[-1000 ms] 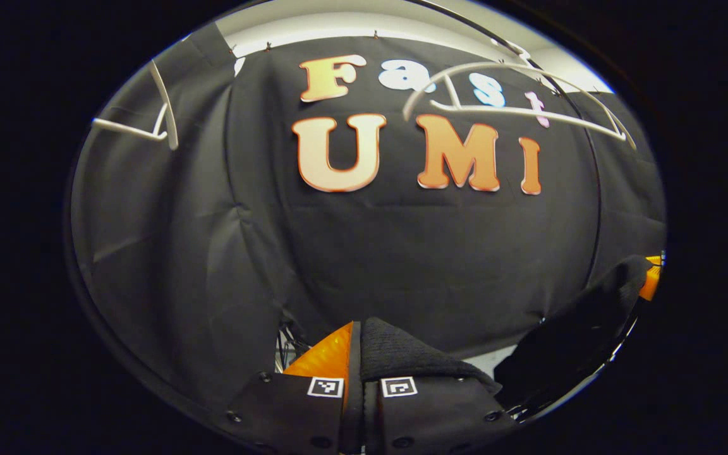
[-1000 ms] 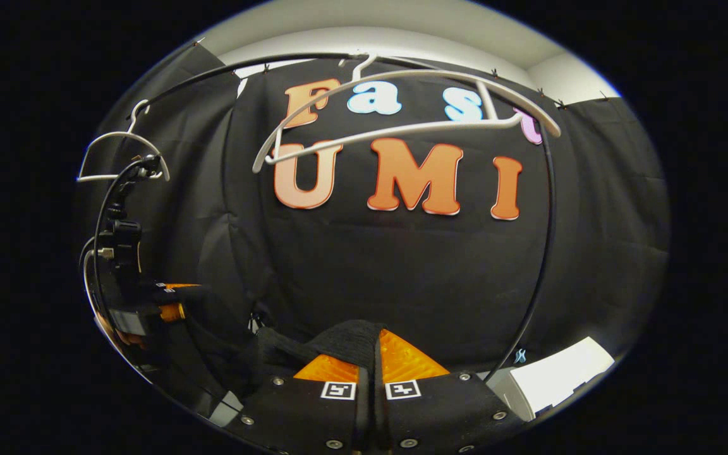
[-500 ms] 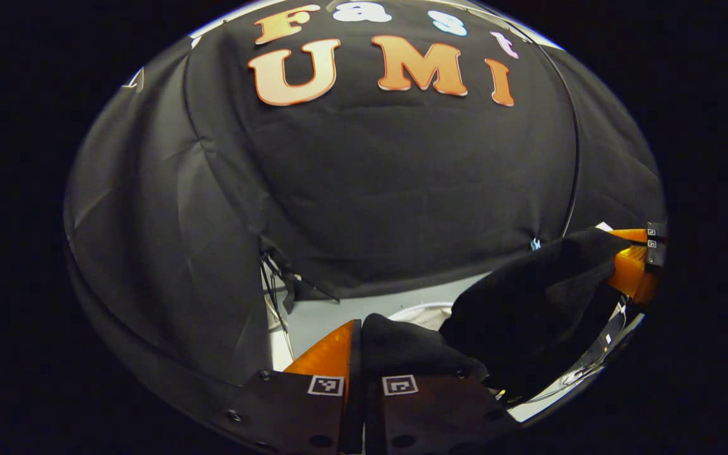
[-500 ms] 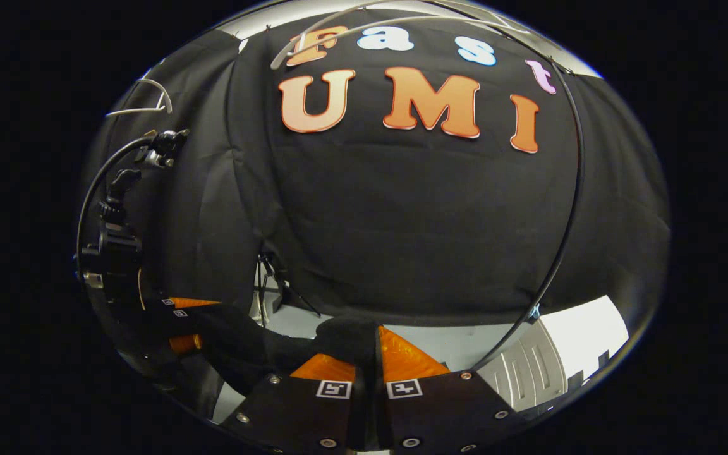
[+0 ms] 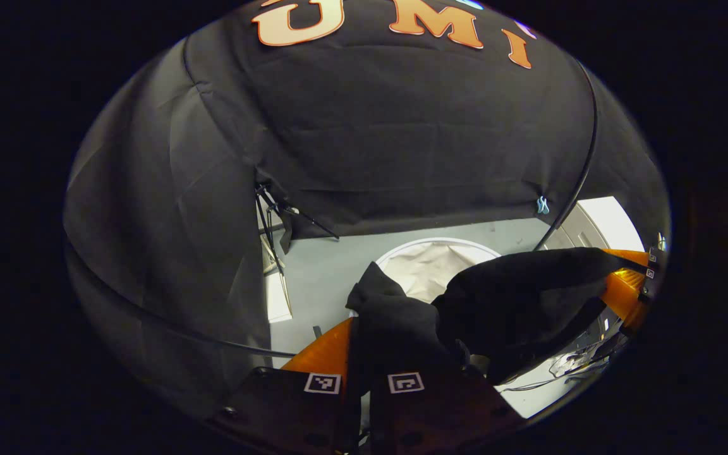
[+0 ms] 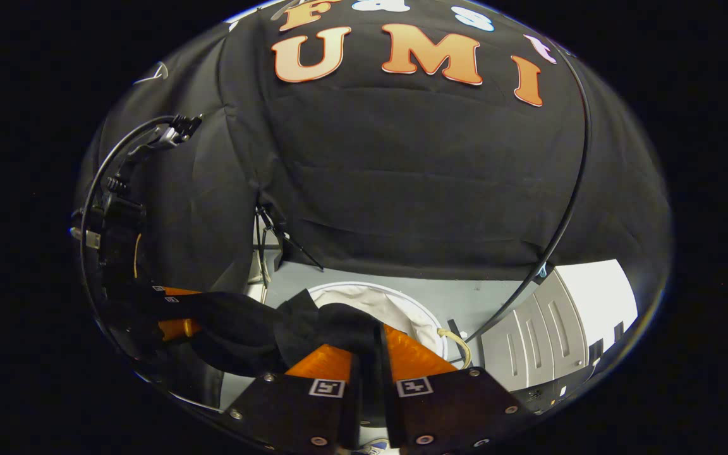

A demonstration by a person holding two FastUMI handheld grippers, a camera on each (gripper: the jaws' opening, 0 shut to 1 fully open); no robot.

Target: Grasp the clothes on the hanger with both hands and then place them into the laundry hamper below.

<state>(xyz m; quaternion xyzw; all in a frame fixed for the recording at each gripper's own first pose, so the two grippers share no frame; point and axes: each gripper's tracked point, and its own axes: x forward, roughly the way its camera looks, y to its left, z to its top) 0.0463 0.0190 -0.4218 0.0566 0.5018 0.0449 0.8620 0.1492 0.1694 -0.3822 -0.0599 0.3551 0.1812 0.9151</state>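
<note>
Right gripper view: both grippers' fingers pinching black garment (image 6: 244,325) over hamper (image 6: 402,303) at lower centre; risking draping across rim if released unevenly.

Black cloth wall (image 5: 402,126) hangs wrinkled across the back and left, hem stopping just above a grey floor (image 5: 320,278). Gap at the left seam shows tripod legs (image 5: 272,218). Thin black cable (image 6: 569,196) arcs down the right. White slotted cabinet (image 6: 544,344) stands at right.
</note>
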